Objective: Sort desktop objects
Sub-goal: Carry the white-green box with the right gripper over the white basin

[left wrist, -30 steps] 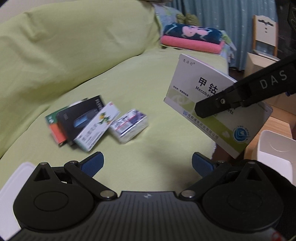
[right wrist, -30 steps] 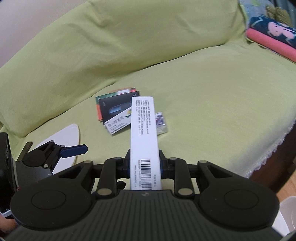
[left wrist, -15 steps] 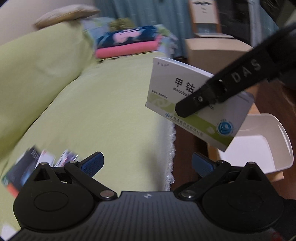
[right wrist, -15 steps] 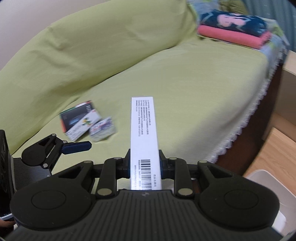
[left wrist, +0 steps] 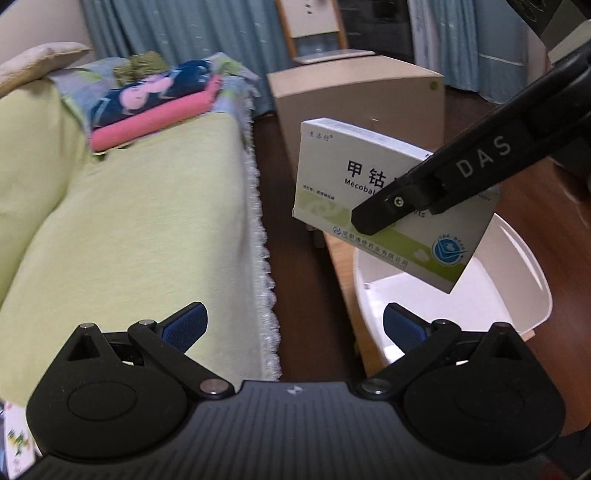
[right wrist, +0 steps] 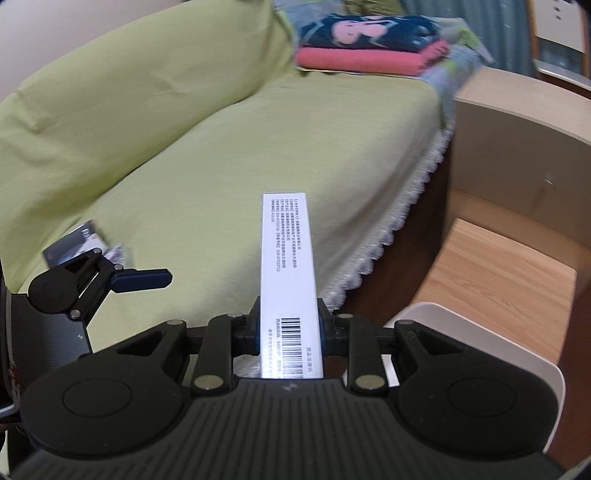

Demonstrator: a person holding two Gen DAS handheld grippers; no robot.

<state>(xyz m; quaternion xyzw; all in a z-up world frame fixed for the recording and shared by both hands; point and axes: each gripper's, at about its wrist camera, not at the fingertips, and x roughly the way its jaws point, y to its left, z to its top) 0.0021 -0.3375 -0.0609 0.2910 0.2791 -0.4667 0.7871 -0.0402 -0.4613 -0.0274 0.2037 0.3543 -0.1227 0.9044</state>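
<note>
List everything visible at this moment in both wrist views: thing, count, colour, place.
Medicine box: one, white and green, held in the air above the bin.
Bin: one, white, on the wooden stand beside the sofa.
Small boxes: a blurred cluster, count unclear, dark and white, on the sofa seat.
Sofa: one, with yellow-green cover and white lace edge.
Folded towels: a stack, navy on pink, at the sofa's far end.
Cabinet: one, beige, behind the bin.
Curtains: blue, in the background.
Left gripper: black with blue pads, open, empty.
Right gripper: black, shut on the medicine box.
</note>
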